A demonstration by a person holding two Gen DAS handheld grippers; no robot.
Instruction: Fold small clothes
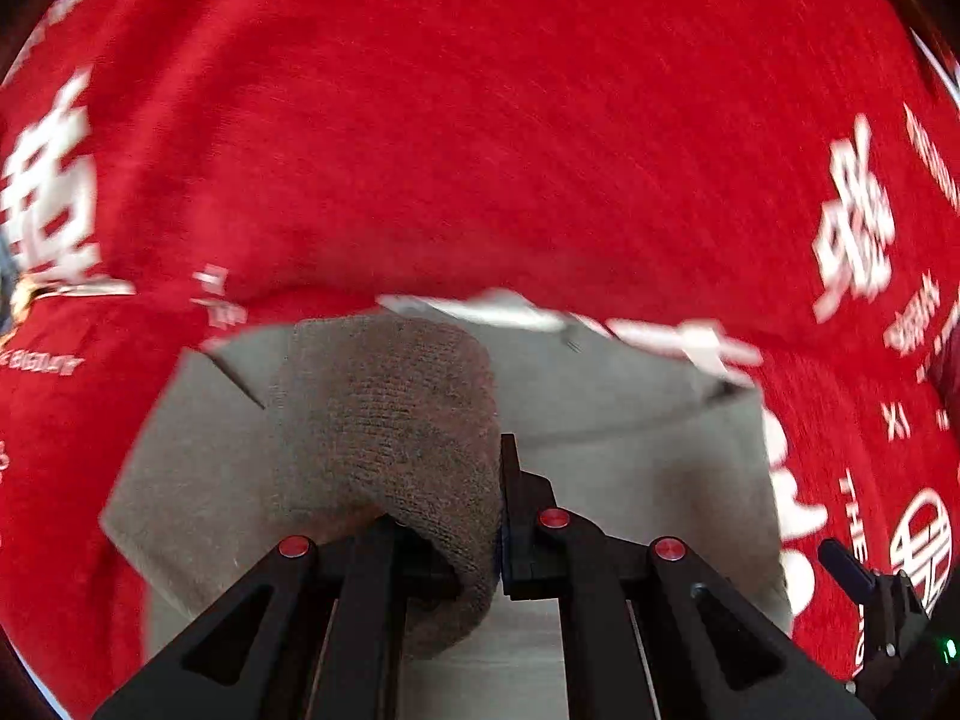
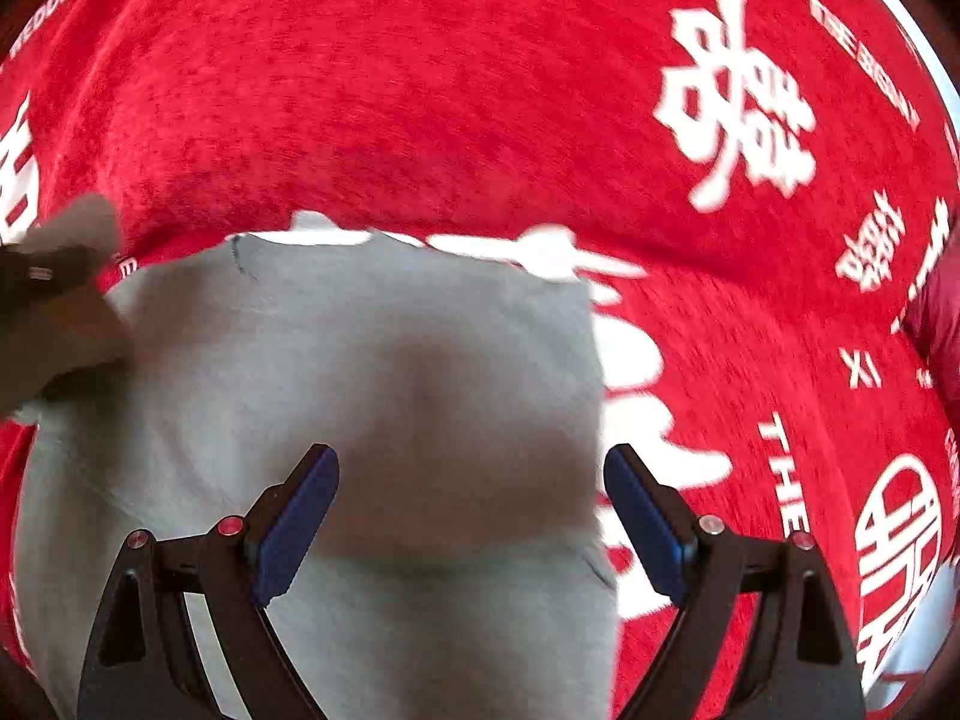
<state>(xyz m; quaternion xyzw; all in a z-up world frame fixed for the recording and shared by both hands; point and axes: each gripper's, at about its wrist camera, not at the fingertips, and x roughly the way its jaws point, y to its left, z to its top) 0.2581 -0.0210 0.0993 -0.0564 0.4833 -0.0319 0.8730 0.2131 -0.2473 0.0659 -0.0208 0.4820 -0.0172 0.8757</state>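
A pale grey garment (image 1: pixel 630 480) lies flat on a red cloth, blurred by motion. My left gripper (image 1: pixel 495 510) is shut on a fold of grey-brown knit fabric (image 1: pixel 390 420), which drapes over and hides its left finger. Whether that fold belongs to the flat garment I cannot tell. In the right wrist view the same garment (image 2: pixel 360 360) fills the lower middle. My right gripper (image 2: pixel 471 462) hovers over its right half, open, with nothing between its blue pads (image 2: pixel 294 516). The left tool shows as a dark blur at that view's left edge (image 2: pixel 42 282), with cloth lifted there.
The red cloth (image 2: pixel 420 90) with white characters and lettering covers the whole surface around the garment. A dark red object (image 2: pixel 942 324) sits at the right edge. A dark part of the other tool (image 1: pixel 882 600) shows at the lower right of the left wrist view.
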